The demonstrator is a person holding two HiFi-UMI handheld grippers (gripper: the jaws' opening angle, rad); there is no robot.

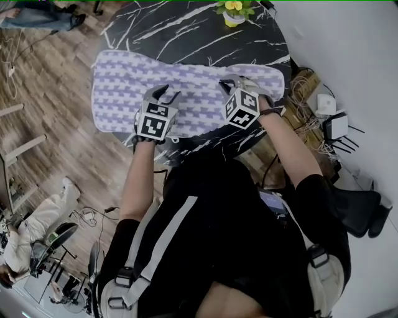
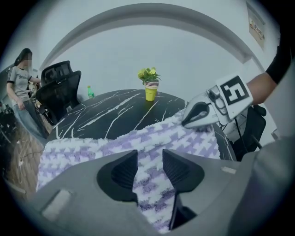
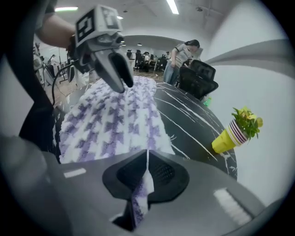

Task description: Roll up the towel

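The black marbled bench [image 1: 186, 31] is seen from above, round, with most of its top taken up by the job. The purple-and-white towel [image 1: 124, 87] is laid flat along the near edge of the bench, not yet rolled. Its left end is carried past the bench's left edge and hangs over the floor.

The near hem is taken at two places. The left gripper [image 2: 150, 168] is held narrow, with a thick fold of towel filling the gap between its jaws, and the pads appear to bear on it. The right gripper [image 3: 147, 168] is closed tight, a thin pinch of hem being clamped and left trailing below the jaws. A small potted plant [image 1: 234, 15] is parked at the far edge, well apart from the towel.

Now the risks. The roll is likely to be started crooked if one hem point is led ahead of the other, so a cone is made instead of a cylinder. The thin pinch on the right could be pulled free under tension. The overhanging left end could drag the cloth off the bench once the hem is lifted.

Counted: one bench, one towel, two grippers, one potted plant.
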